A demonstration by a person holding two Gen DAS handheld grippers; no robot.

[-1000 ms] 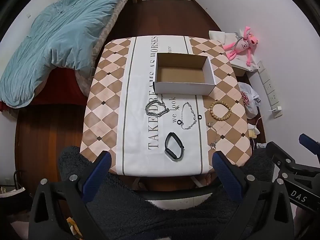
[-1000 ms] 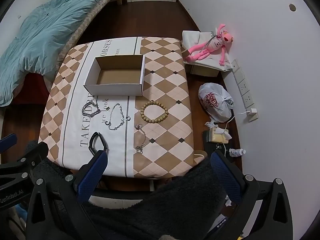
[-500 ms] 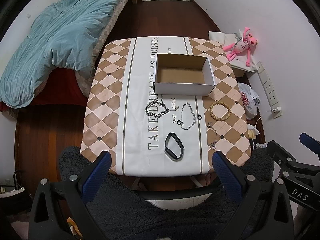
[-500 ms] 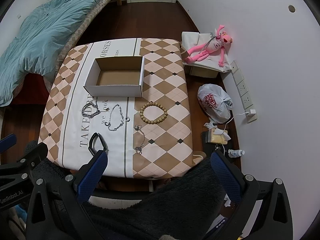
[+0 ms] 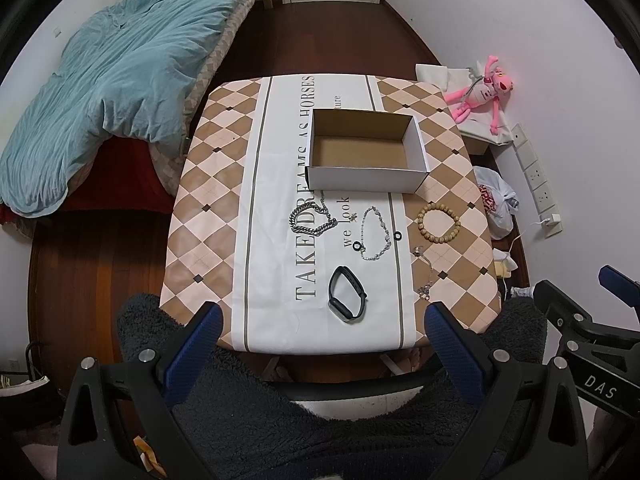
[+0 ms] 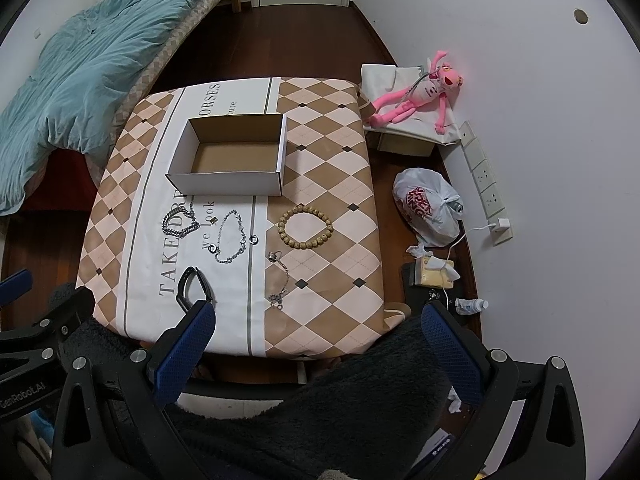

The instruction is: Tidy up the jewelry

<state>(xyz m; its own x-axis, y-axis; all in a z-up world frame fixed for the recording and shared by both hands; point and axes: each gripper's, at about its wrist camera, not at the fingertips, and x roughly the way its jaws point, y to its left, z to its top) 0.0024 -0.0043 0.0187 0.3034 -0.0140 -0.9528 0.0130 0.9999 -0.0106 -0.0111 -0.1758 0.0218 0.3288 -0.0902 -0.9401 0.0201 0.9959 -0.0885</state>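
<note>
Jewelry laid out, box point(image 5: 366, 152) empty

Both grippers, left point(image 5: 320, 344) and right point(image 6: 316, 344), hover spread and empty at the table's near edge; the black band point(image 5: 347, 294) lies nearest, ahead of the left.

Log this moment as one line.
left claw open | right claw open | box empty | wooden bead bracelet, black band on table
</note>
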